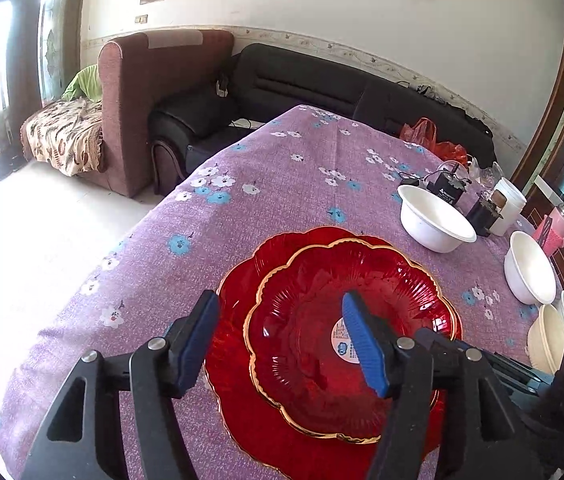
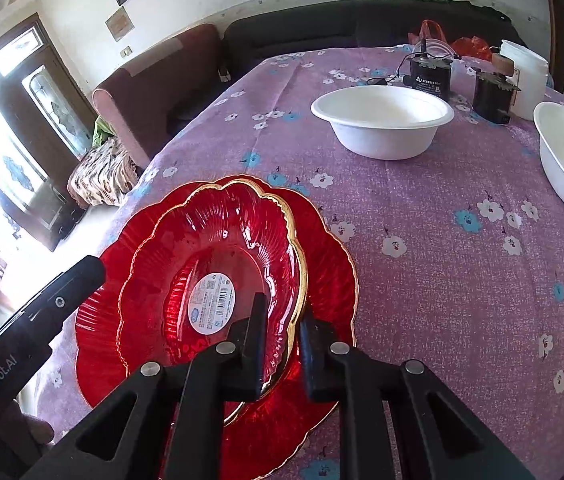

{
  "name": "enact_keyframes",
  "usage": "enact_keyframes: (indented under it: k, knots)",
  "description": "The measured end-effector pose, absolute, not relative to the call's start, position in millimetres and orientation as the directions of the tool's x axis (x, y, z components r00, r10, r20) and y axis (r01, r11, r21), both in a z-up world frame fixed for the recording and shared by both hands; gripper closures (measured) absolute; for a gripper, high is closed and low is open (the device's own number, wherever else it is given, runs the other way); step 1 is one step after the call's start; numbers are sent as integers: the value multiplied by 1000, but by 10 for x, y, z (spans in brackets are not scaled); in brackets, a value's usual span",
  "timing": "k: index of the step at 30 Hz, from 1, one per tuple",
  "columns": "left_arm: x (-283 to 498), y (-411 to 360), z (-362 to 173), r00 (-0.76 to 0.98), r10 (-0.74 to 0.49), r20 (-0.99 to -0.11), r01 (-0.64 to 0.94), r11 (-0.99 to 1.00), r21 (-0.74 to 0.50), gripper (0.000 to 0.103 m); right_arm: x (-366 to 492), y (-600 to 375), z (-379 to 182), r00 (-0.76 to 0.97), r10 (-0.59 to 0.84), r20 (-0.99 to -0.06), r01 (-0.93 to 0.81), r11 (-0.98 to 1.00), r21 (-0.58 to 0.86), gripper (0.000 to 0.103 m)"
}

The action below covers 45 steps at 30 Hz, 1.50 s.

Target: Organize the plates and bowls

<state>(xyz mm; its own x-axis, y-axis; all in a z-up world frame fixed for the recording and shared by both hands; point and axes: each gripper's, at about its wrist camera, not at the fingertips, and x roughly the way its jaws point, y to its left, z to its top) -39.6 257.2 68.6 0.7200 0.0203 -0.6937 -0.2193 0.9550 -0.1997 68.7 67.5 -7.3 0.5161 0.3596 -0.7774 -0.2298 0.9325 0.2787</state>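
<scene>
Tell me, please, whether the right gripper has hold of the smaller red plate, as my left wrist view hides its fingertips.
Observer: Yes. In the right wrist view the right gripper is shut on the gold rim of the smaller red plate, with one finger inside the rim and the other outside it.
Operator: Thank you. My own finger covers part of the sticker in that plate; could you say what is on it?
Observer: From the right wrist the sticker shows whole: an oval white label with a barcode at one side and small print that is too fine to read.
</scene>
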Motion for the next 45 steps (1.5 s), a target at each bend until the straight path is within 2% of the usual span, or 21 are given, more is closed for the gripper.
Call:
enact_keyframes:
  k: [9,13,18,22,24,37,45]
  knots:
    - [-487,2516,738,724,30,-689,-215,959,-185,32,577,546,15,540,378,-752,-223,926,305,85]
    - [-514,2470,749,722,30,-691,-214,960,-181,30,487,490,85,558,383,-736,-232,924,305,77]
    - [-577,2453,766,723,11,-691,-212,955,-207,27,324,439,214,584,391,-711,-257,920,295,76]
    - [-643,2420,790,724,-4,-689,-204,954,-220,25,176,360,280,598,403,-693,-264,915,304,64]
    - [-670,2371,802,722,-13,-692,-193,956,-220,25,105,307,292,604,407,-685,-266,913,308,62]
    - [-780,1675,863,695,-109,-711,-38,982,-187,25,-238,-333,229,627,396,-670,-221,916,335,59]
    - [-723,1181,957,672,-183,-718,78,981,-177,25,-350,-1069,302,682,297,-668,-130,949,288,55]
